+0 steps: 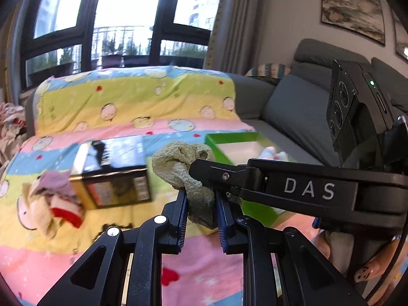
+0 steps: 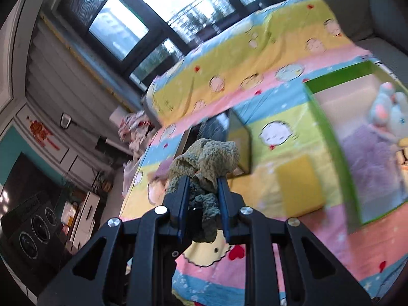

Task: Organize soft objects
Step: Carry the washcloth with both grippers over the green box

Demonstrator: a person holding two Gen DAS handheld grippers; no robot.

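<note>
writing: "das" on right gripper (image 1: 201,176) arm | left gripper (image 1: 201,199) clenched on green knit cloth (image 1: 183,163), right gripper clenched on it too | cloth held up above striped cartoon blanket (image 1: 127,107) | dark box (image 1: 114,170) just left, green tray (image 1: 229,137) right | bare blanket in front

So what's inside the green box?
The green box holds a purple fluffy item and pastel plush toys. Anything beneath them is covered.

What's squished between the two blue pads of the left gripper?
A crumpled green knitted sock sits pinched between the left gripper's pads; the left wrist view shows it.
</note>
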